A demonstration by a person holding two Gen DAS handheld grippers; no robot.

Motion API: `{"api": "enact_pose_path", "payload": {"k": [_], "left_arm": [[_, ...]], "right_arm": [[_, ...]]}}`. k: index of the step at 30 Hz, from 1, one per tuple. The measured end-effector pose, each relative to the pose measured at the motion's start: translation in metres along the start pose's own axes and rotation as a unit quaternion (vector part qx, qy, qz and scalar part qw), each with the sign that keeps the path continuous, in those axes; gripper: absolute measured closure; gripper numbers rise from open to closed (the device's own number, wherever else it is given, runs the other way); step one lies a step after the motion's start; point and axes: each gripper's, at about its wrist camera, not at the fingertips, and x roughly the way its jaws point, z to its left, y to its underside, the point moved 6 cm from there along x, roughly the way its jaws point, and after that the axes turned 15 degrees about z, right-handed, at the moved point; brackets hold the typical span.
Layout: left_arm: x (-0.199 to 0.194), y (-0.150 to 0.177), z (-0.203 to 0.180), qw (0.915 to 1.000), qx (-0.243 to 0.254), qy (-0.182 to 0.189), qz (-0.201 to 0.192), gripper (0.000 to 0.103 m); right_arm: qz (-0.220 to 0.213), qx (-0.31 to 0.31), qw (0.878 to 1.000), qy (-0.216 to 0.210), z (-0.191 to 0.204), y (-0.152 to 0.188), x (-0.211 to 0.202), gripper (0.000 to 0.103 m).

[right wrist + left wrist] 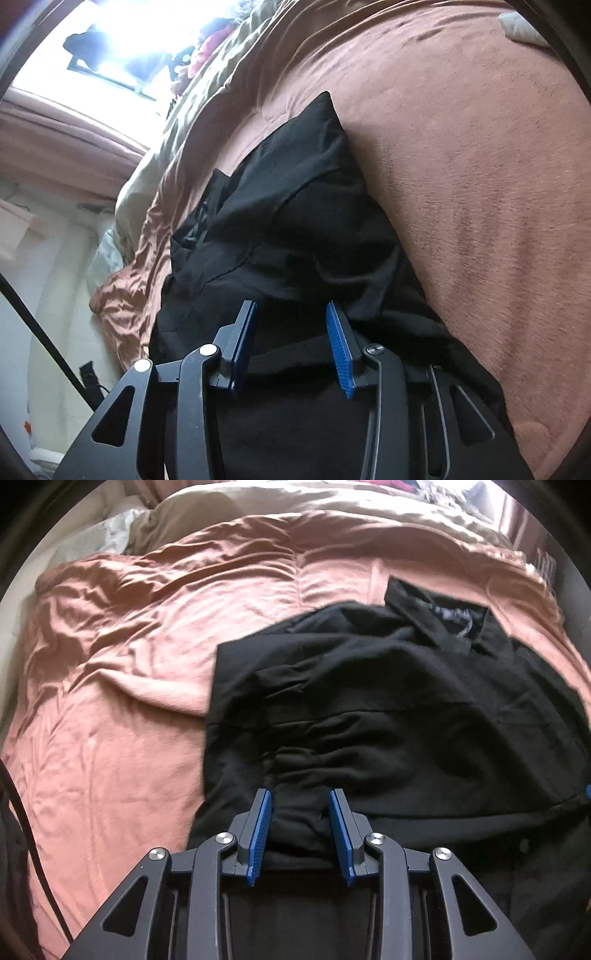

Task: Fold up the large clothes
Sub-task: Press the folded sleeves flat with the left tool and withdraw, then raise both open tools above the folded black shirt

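Note:
A large black garment (388, 701) lies crumpled on the pink bed cover (129, 664), its collar and label (450, 616) at the far end. My left gripper (299, 795) is shut on a gathered bunch of its near edge, and pleats run from the blue pads (260, 830) into the cloth. In the right wrist view the same black garment (295, 221) is folded over itself, one corner pointing away. My right gripper (290, 306) holds the near edge, with dark fabric filling the gap between its blue pads (340, 350).
The pink cover (461, 166) spreads wide to the left of the garment. A beige blanket (295, 502) and a white pillow (110, 531) lie at the far end. A bright window (122, 44) and a dark slanted pole (37, 325) stand beside the bed.

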Motion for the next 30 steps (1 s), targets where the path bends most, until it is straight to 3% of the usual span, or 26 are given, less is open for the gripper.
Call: {"api": "enact_pose_path", "payload": {"k": [6,10,15,19,22,23,27,30], "left_arm": [[-0.058,0.026,-0.001,0.9989,0.010,0.024,-0.038,0.067],[-0.101,0.056,-0.004,0.9965,0.015,0.057,-0.059,0.067],[-0.150,0.094,0.000,0.9924,0.024,0.075,-0.094,0.046],[-0.176,0.125,0.003,0.9887,0.025,0.101,-0.108,0.045],[-0.193,0.151,0.007,0.9868,0.025,0.105,-0.120,0.039],[-0.197,0.156,0.007,0.9862,0.024,0.106,-0.125,0.033],[-0.227,0.199,0.019,0.9796,0.013,0.109,-0.168,0.020],[-0.242,0.225,0.027,0.9732,0.007,0.126,-0.192,0.017]], "right_arm": [[-0.019,-0.015,1.000,0.019,0.014,0.023,-0.023,0.067],[-0.033,-0.017,0.999,-0.036,0.030,0.047,-0.055,0.065],[-0.055,-0.033,0.998,-0.018,0.030,0.087,-0.094,0.065],[-0.069,-0.042,0.997,0.013,0.023,0.114,-0.129,0.064],[-0.082,-0.054,0.995,0.023,0.020,0.137,-0.163,0.043],[-0.087,-0.058,0.994,0.028,0.021,0.144,-0.171,0.037],[-0.092,-0.075,0.993,0.031,0.027,0.172,-0.198,0.037],[-0.103,-0.094,0.989,0.041,0.030,0.192,-0.220,0.037]]}}
